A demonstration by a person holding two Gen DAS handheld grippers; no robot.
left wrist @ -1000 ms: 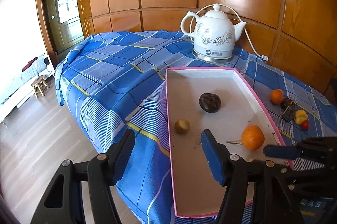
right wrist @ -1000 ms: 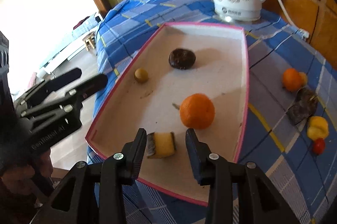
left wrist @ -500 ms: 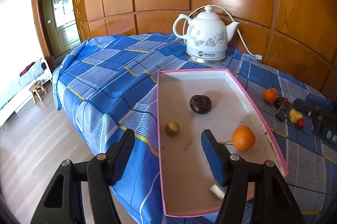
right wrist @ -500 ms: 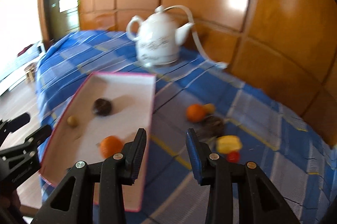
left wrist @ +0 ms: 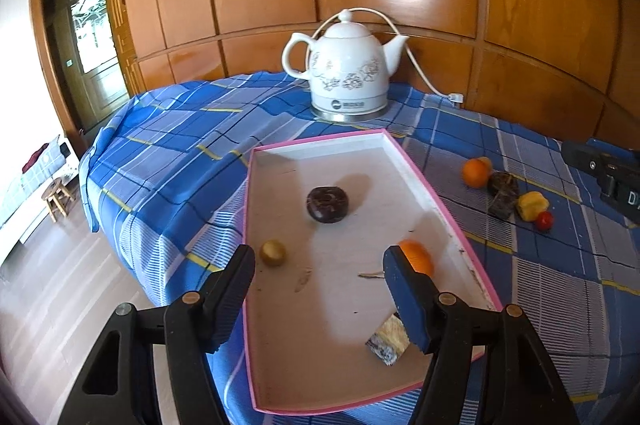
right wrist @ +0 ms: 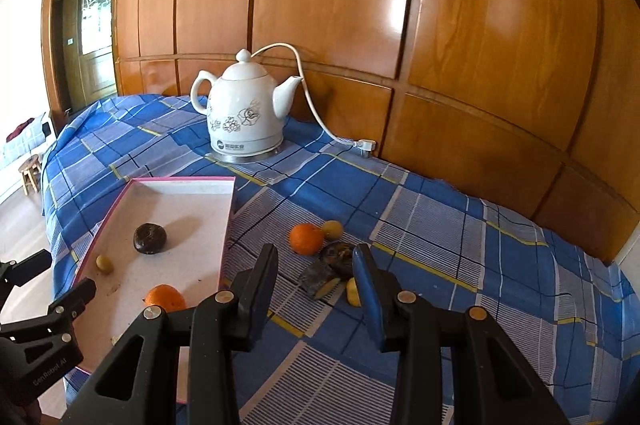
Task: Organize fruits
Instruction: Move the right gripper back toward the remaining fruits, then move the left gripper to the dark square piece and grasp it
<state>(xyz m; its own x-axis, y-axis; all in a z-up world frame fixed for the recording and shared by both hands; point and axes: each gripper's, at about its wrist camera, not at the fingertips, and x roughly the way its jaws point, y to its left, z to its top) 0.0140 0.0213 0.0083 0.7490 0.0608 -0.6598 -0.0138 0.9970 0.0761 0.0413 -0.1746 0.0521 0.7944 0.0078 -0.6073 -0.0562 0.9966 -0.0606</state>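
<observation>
Tray, pink-rimmed, on blue checked cloth: holds an orange, a dark fruit; other fruit lies beside it. Left gripper gapes empty; right gripper narrower, empty. Kettle logo unreadable (gripper lettering partly legible).

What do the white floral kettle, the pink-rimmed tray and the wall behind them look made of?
White floral kettle: glazed ceramic by its gloss and printed flowers, on a metal-looking base. Pink-rimmed tray: probably cardboard, matte with thin walls. Wall: varnished wood panels, grain and glare visible.
</observation>
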